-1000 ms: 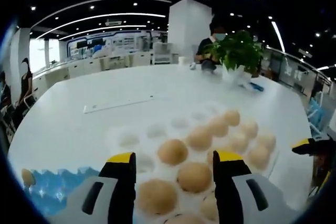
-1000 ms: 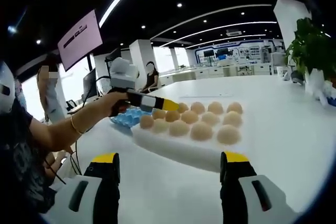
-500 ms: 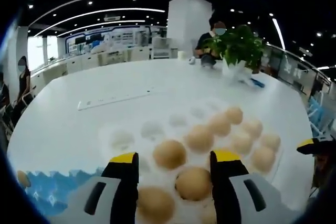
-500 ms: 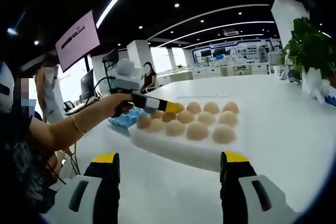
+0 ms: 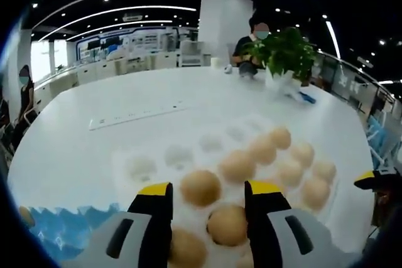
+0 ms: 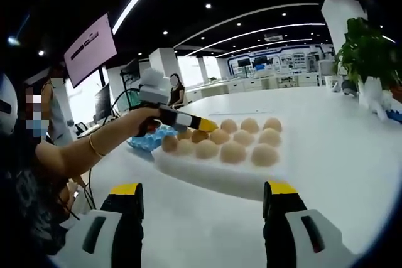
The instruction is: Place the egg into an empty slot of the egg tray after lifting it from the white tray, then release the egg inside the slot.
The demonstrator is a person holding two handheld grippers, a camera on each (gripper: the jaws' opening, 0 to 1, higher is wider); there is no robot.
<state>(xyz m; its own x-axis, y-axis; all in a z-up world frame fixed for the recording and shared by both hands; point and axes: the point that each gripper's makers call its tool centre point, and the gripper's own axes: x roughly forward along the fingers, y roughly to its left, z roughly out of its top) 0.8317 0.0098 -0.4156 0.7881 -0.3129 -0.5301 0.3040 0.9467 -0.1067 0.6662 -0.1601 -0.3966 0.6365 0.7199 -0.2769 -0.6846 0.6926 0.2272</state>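
Your left tongs (image 5: 205,194) sit spread around an egg (image 5: 227,224) in the white tray (image 5: 146,166); right tongs (image 6: 204,196) hang apart over the worktop (image 6: 352,155).

The table (image 5: 75,149) is a large white surface with a rounded outline. Resting directly on it are the white tray (image 5: 157,161), the blue egg tray (image 5: 56,233) just beside the white tray, a long flat white strip (image 5: 135,115) farther out, and a potted plant (image 5: 286,61) near the far edge. In the right gripper view the white tray (image 6: 213,177) sits mid-table (image 6: 326,155), the blue egg tray (image 6: 147,141) behind it.
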